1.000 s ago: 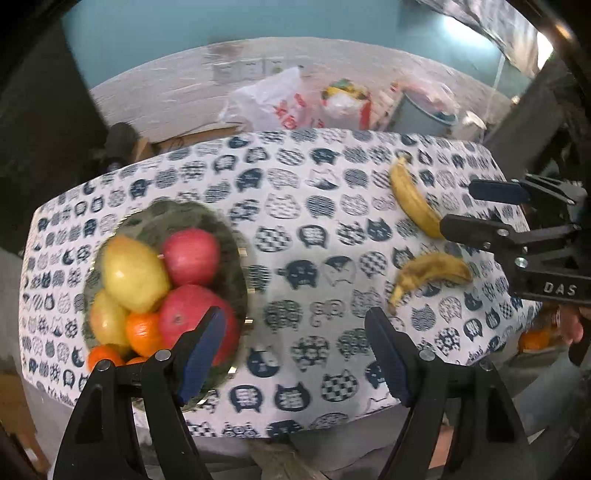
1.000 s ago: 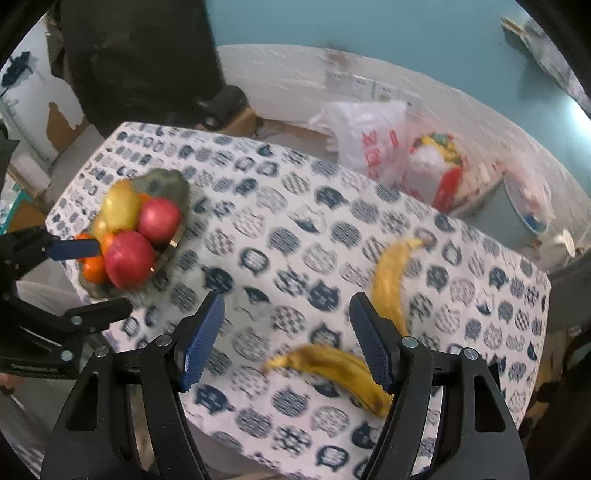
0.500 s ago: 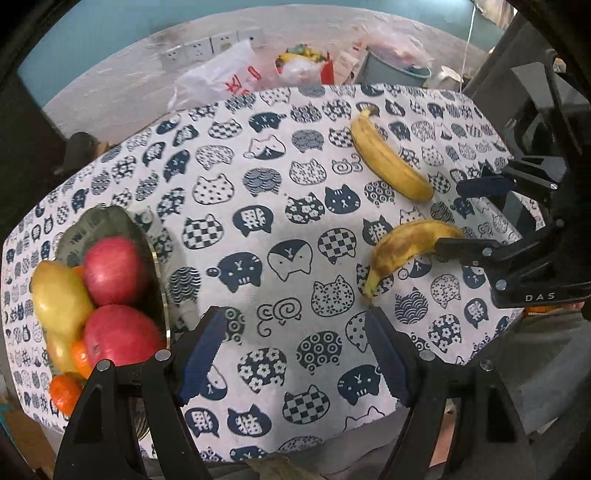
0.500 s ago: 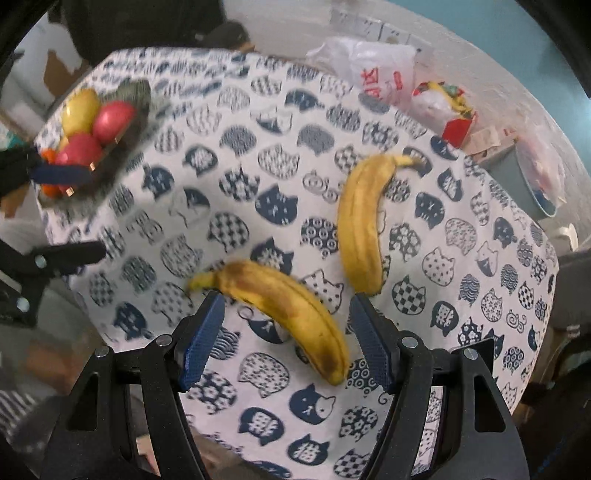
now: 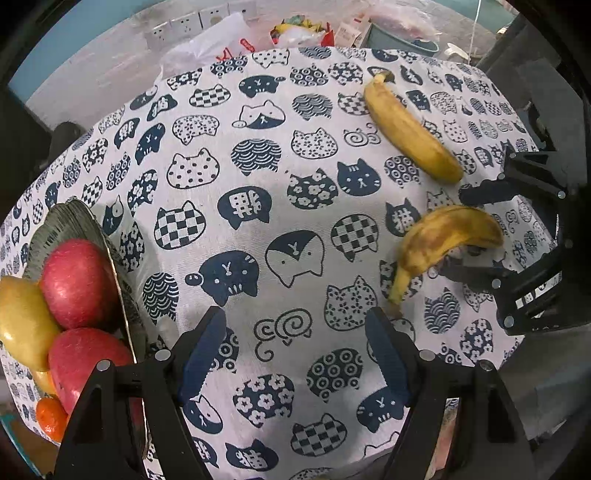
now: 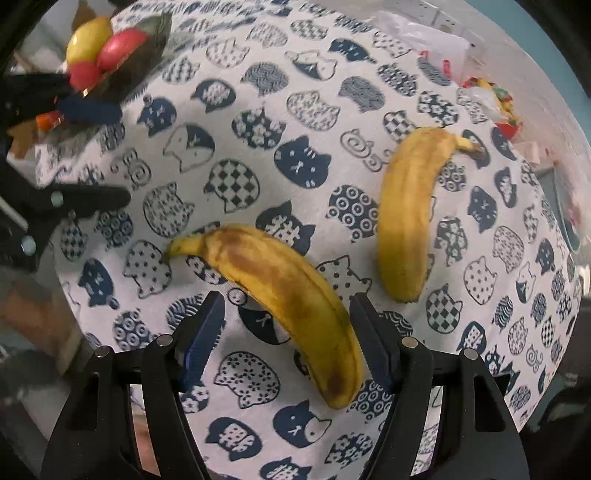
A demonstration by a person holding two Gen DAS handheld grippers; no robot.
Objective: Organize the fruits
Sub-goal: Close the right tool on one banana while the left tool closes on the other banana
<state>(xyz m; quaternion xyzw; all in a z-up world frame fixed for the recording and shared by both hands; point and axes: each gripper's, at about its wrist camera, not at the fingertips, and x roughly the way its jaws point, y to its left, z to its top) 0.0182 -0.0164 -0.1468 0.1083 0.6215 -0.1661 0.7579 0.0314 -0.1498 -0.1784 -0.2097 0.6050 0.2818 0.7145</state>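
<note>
Two bananas lie on the cat-print tablecloth [image 5: 258,177]. The spotted banana [image 6: 288,291] lies between the open fingers of my right gripper [image 6: 288,332]; it also shows in the left wrist view [image 5: 439,240]. The cleaner banana [image 6: 410,206] lies just beyond it, also in the left wrist view [image 5: 406,129]. My left gripper [image 5: 295,354] is open and empty over the cloth, near the dark fruit bowl [image 5: 74,225] holding red apples [image 5: 77,280], a yellow pear [image 5: 22,325] and an orange [image 5: 51,417].
The bowl also shows far left in the right wrist view [image 6: 147,37]. Beyond the table's far edge are white plastic bags [image 5: 218,44], colourful clutter [image 5: 299,29] and wall sockets [image 5: 184,22]. The table's near edge runs just under both grippers.
Both grippers have come down closer to the table. My right gripper has moved in until the spotted banana lies between its fingers. My left gripper shifted right, leaving the bowl at its left edge.
</note>
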